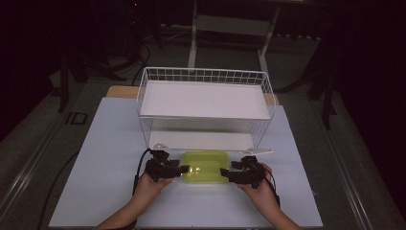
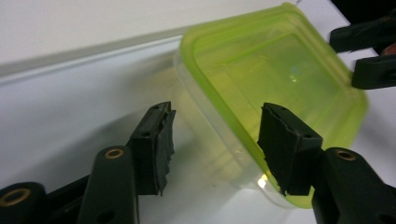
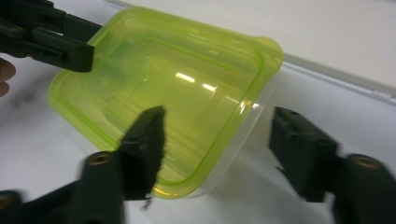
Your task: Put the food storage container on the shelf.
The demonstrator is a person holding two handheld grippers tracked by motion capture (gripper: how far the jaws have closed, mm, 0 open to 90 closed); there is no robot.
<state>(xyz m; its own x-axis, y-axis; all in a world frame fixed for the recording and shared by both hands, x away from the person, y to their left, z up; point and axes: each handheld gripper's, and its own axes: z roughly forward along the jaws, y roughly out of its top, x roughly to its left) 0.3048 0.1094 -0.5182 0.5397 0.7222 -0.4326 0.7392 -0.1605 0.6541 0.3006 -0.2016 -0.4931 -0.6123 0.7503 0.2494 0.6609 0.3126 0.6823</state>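
Rounded, glossy translucent box (image 1: 205,167) with green lid, seemingly plastic.

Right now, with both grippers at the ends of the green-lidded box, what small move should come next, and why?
Probably close both sets of jaws onto the box. The left gripper and right gripper each straddle an end of it, the pads not yet clearly pressing, so a lift would likely slip.

Black two-jaw grippers (image 1: 184,169), brass-ringed screw holes, ragged fingers (image 2: 159,144), trailing black cables.
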